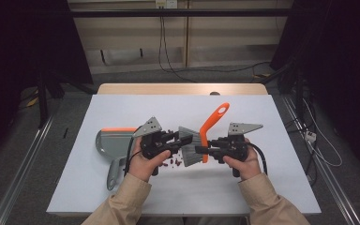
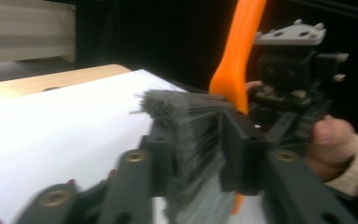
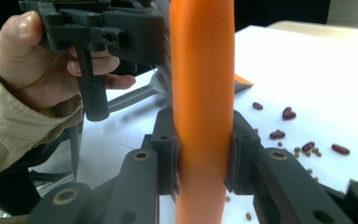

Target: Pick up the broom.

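Mid hand-off, looks like: right gripper (image 3: 204,163) clamped tight on the orange brush handle (image 3: 203,84), left gripper (image 2: 191,163) loose around the grey bristles (image 2: 186,116), probably letting go. Beans (image 3: 289,113) scattered past the right jaws, dustpan (image 1: 110,143) waiting beyond the left.

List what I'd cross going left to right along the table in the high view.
Grey dustpan → left hand-held gripper → grey brush bristles → orange brush handle → right hand-held gripper body with its grey plate.
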